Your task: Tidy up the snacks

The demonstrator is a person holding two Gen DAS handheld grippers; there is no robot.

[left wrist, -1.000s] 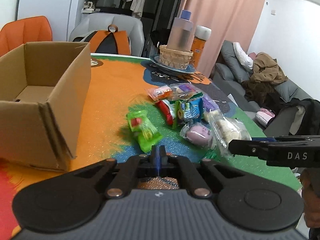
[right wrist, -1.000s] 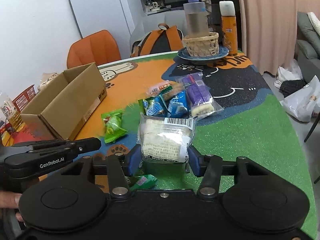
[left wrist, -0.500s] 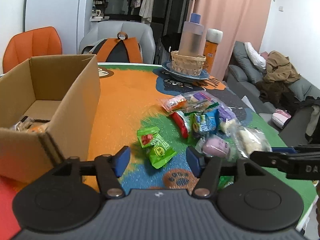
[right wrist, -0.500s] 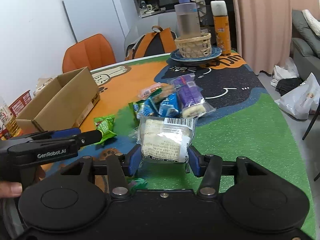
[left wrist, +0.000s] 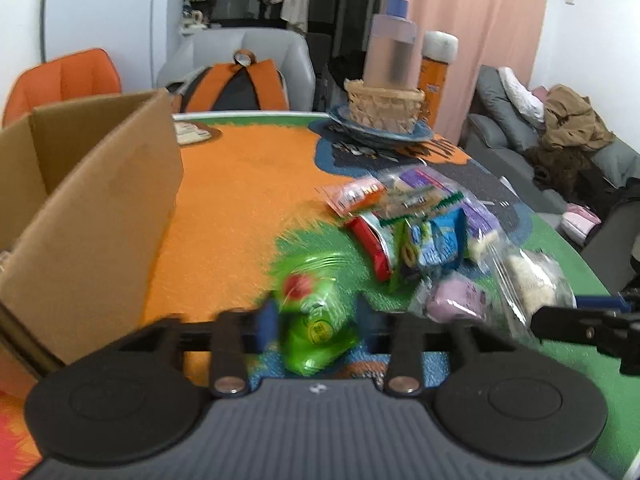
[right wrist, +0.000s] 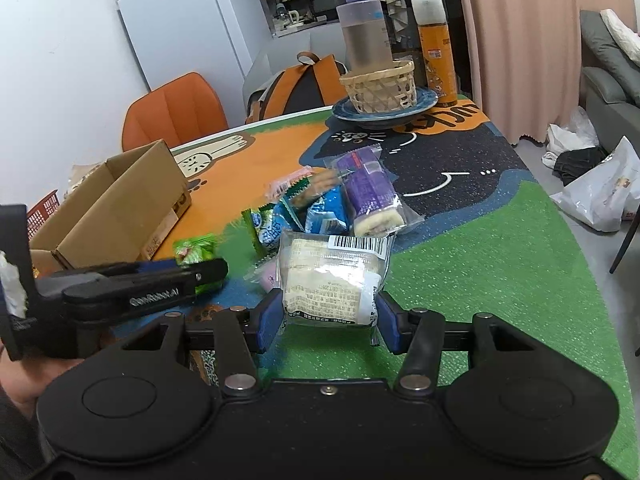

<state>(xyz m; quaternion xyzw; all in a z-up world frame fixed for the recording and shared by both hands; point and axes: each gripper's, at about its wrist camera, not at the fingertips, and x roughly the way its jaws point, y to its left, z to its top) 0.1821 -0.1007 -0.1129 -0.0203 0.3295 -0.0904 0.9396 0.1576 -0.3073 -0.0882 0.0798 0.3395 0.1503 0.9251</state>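
Note:
My left gripper (left wrist: 316, 320) is open with its blue pads on either side of a green snack packet (left wrist: 314, 320) lying on the mat; the view is blurred. My right gripper (right wrist: 328, 312) is shut on a clear-wrapped white pastry (right wrist: 330, 276) with a barcode label. A pile of snacks (left wrist: 420, 224) lies on the table beyond: red, blue, purple (right wrist: 370, 192) and pink (left wrist: 456, 300) packets. The open cardboard box (left wrist: 92, 208) stands at the left, and in the right wrist view (right wrist: 120, 200) as well. The left gripper shows in the right wrist view (right wrist: 208, 270).
A blue plate with a wicker basket (right wrist: 382, 84), a tall bottle and an orange canister (right wrist: 434, 48) stand at the table's far end. Orange chair (right wrist: 172, 116) and a backpack sit behind. A sofa and bags lie to the right of the table edge.
My left gripper opened from shut and moved forward over the green packet, which now lies between its pads. My right gripper keeps hold of the white pastry.

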